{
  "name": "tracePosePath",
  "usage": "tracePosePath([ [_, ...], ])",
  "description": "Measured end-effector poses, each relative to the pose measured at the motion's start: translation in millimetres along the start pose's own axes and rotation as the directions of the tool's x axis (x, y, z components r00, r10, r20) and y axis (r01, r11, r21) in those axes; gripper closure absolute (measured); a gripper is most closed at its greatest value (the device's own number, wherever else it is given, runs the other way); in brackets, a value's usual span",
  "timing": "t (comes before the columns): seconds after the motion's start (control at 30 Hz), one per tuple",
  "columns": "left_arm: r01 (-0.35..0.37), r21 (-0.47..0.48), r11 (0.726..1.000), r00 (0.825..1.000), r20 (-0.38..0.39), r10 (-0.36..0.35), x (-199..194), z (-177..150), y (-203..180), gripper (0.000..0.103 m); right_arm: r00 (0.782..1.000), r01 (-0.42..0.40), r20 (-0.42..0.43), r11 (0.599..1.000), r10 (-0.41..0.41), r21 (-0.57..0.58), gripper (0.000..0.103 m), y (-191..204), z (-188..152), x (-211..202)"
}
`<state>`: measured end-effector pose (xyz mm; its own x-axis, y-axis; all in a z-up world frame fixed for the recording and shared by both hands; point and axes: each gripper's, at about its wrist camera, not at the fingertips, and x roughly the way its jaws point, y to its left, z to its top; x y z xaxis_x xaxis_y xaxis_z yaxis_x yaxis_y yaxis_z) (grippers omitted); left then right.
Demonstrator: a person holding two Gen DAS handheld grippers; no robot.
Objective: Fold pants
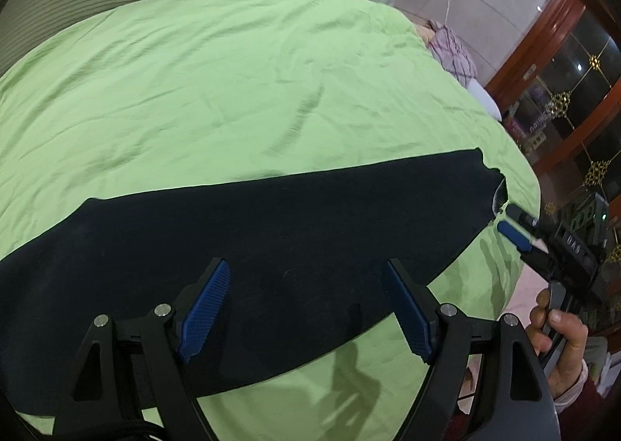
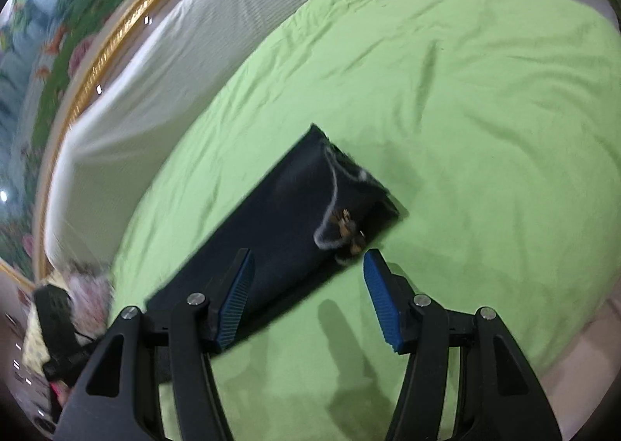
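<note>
Dark navy pants (image 1: 240,247) lie flat as one long strip across a green bed sheet (image 1: 194,92). In the right wrist view the pants (image 2: 279,223) show their waist end with a light drawstring (image 2: 333,204). My left gripper (image 1: 306,278) is open and empty, hovering above the middle of the pants. My right gripper (image 2: 308,270) is open and empty, just above the waist end; it also shows in the left wrist view (image 1: 512,225) at the pants' right end, held by a hand.
A white-covered headboard (image 2: 155,84) stands behind the bed. A plaid pillow (image 1: 454,53) lies at the far corner. A wooden glass cabinet (image 1: 562,92) stands to the right. A gold-framed painting (image 2: 77,33) hangs on the wall. Clutter (image 2: 58,317) lies beside the bed.
</note>
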<state>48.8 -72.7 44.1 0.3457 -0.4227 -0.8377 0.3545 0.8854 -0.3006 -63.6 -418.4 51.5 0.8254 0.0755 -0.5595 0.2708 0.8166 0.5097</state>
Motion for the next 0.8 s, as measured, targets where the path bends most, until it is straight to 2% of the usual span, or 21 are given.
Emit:
tracePosePath([
  [0.07,0.0,0.004,1.0,1.0,-0.015,0.0,4,3,-3,0.022,1.0,0.011,0.012,0.999,-0.011,0.044,0.048,-2,4,3],
  [0.13,0.008,0.016,1.0,1.0,-0.015,-0.008,6,6,-8,0.022,0.999,0.034,-0.011,0.997,-0.033,0.074,0.051,-5,6,9],
  [0.17,0.011,0.023,1.0,1.0,-0.014,-0.01,6,8,-11,0.022,1.0,0.028,-0.008,0.996,-0.027,0.086,0.057,-5,4,9],
  [0.23,0.012,0.044,0.999,1.0,-0.017,-0.011,9,12,-17,0.022,1.0,0.014,-0.005,0.995,-0.014,0.101,0.058,-8,3,11],
  [0.27,0.016,0.052,0.999,1.0,-0.022,-0.015,12,14,-21,0.022,1.0,0.006,0.0,0.995,-0.006,0.099,0.062,-11,3,13],
  [0.3,0.021,0.06,0.998,0.999,-0.029,-0.019,15,16,-24,0.022,1.0,0.007,-0.001,0.995,-0.007,0.095,0.075,-12,3,14],
  [0.37,0.018,0.072,0.997,0.999,-0.042,-0.015,22,21,-31,0.022,1.0,-0.016,-0.006,0.994,0.017,0.112,0.092,-20,3,13],
  [0.5,0.04,0.097,0.994,0.998,-0.046,-0.035,27,30,-43,0.022,0.999,-0.04,0.022,0.997,0.039,0.061,0.094,-16,3,-4],
  [0.57,0.053,0.105,0.993,0.998,-0.05,-0.048,30,35,-48,0.022,1.0,-0.022,0.003,0.998,0.022,0.061,0.094,-20,0,-6],
  [0.6,0.06,0.107,0.992,0.997,-0.055,-0.055,33,38,-50,0.022,0.999,-0.016,-0.037,0.998,0.018,0.063,0.094,-23,-1,1],
  [0.67,0.065,0.119,0.991,0.996,-0.066,-0.057,39,44,-56,0.022,0.999,-0.002,-0.052,0.995,0.007,0.102,0.087,-32,-1,2],
  [0.73,0.07,0.149,0.986,0.995,-0.08,-0.058,44,52,-66,0.022,0.998,-0.027,-0.05,0.988,0.034,0.149,0.083,-39,-1,-2],
  [0.8,0.092,0.19,0.977,0.992,-0.099,-0.075,52,60,-78,0.022,0.999,-0.018,-0.037,0.989,0.024,0.149,0.079,-41,-2,-5],
])
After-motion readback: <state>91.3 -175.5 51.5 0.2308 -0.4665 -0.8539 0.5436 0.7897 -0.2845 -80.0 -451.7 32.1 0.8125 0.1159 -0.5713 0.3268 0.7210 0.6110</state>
